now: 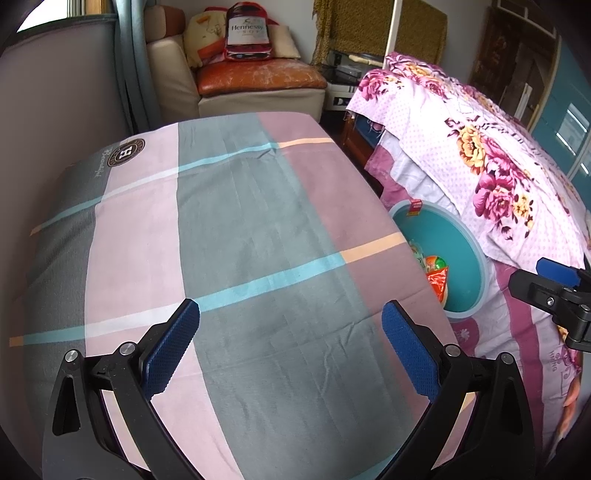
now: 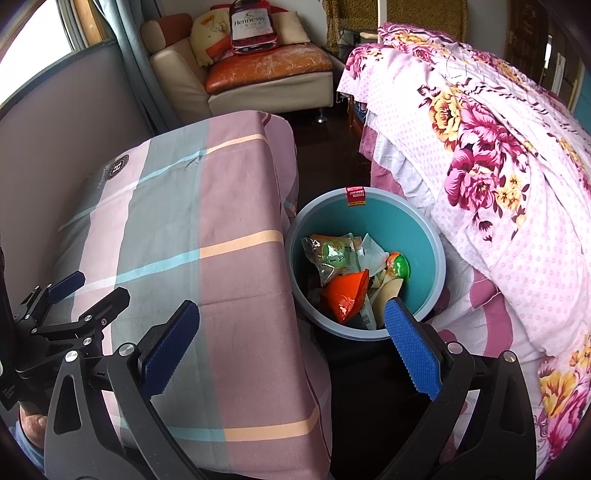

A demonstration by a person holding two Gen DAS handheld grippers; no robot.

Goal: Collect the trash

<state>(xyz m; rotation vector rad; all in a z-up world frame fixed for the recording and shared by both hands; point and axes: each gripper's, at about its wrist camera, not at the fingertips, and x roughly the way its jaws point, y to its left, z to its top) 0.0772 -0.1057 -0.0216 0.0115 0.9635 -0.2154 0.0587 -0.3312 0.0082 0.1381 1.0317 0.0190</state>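
A teal round bin (image 2: pixel 424 236) stands on the floor between the cloth-covered table (image 2: pixel 207 221) and the bed. Inside lie an orange wrapper (image 2: pixel 345 295), a clear green-printed packet (image 2: pixel 332 254), a green-orange lid and other scraps. The bin also shows in the left wrist view (image 1: pixel 465 266), partly hidden by the table edge. My left gripper (image 1: pixel 290 334) is open and empty above the plaid tablecloth (image 1: pixel 236 236). My right gripper (image 2: pixel 291 332) is open and empty, over the table's right edge, its right finger just in front of the bin. No trash shows on the table.
A bed with a pink floral cover (image 2: pixel 498 177) rises on the right, close against the bin. A cream sofa (image 2: pixel 266 74) with cushions and a red Hennessy bag (image 2: pixel 253 26) stands at the back. A grey wall panel (image 1: pixel 55 110) runs along the table's left.
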